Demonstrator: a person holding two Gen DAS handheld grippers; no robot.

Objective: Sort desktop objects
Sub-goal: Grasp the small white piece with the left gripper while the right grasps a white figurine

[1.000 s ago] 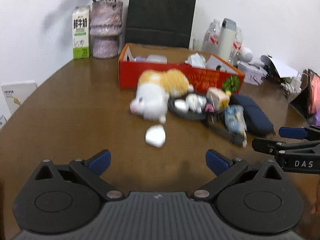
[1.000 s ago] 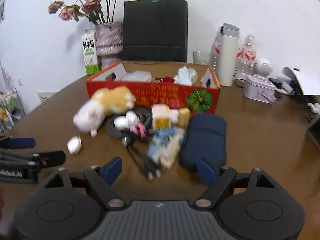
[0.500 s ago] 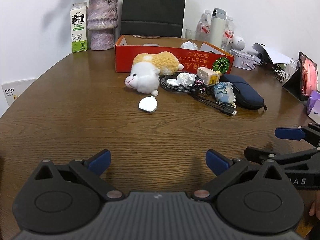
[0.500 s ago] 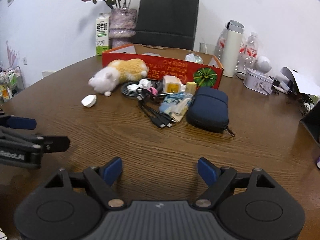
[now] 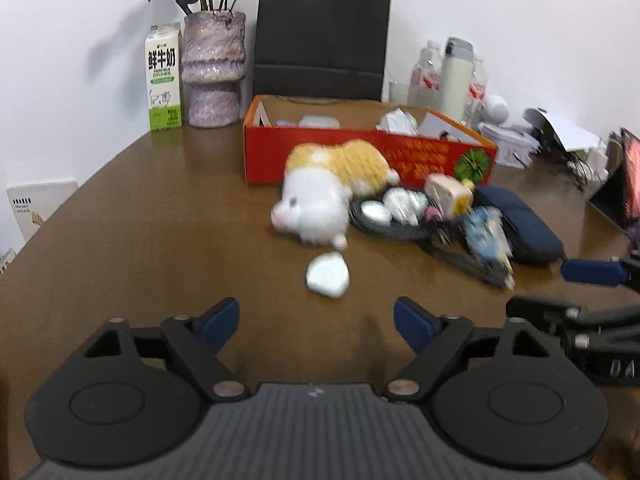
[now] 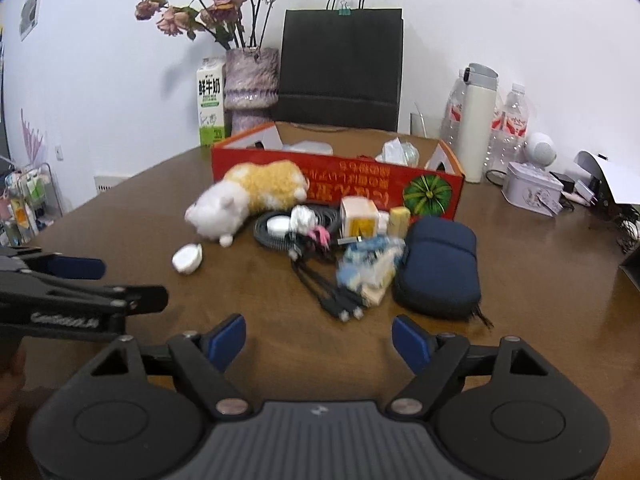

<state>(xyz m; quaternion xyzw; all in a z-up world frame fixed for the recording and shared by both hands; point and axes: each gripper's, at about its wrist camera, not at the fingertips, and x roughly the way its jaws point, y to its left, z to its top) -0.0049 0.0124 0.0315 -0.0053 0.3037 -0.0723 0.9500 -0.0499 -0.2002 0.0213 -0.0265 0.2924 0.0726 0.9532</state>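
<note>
A clutter of objects lies on the brown table in front of an open red box [image 5: 360, 156] [image 6: 336, 184]: a white and orange plush toy [image 5: 324, 192] [image 6: 244, 196], a small white object [image 5: 327, 274] [image 6: 187, 258], a coiled black cable [image 5: 384, 228] [image 6: 280, 232], a yellow cube [image 6: 359, 222], a blue-white packet [image 5: 486, 236] [image 6: 370, 264] and a navy pouch [image 5: 520, 224] [image 6: 440, 266]. My left gripper [image 5: 316, 320] is open and empty, just short of the white object. My right gripper [image 6: 318, 338] is open and empty, short of the cable ends.
A milk carton [image 5: 163, 80], a purple vase with dried flowers [image 5: 212, 68] and a black paper bag [image 5: 322, 36] stand behind the box. Bottles and a white flask [image 6: 476, 120], a tin [image 6: 532, 192] and papers crowd the right side.
Both grippers have moved forward toward the clutter since half a second ago, after having pulled back. Both stay open and empty. No object has moved.
</note>
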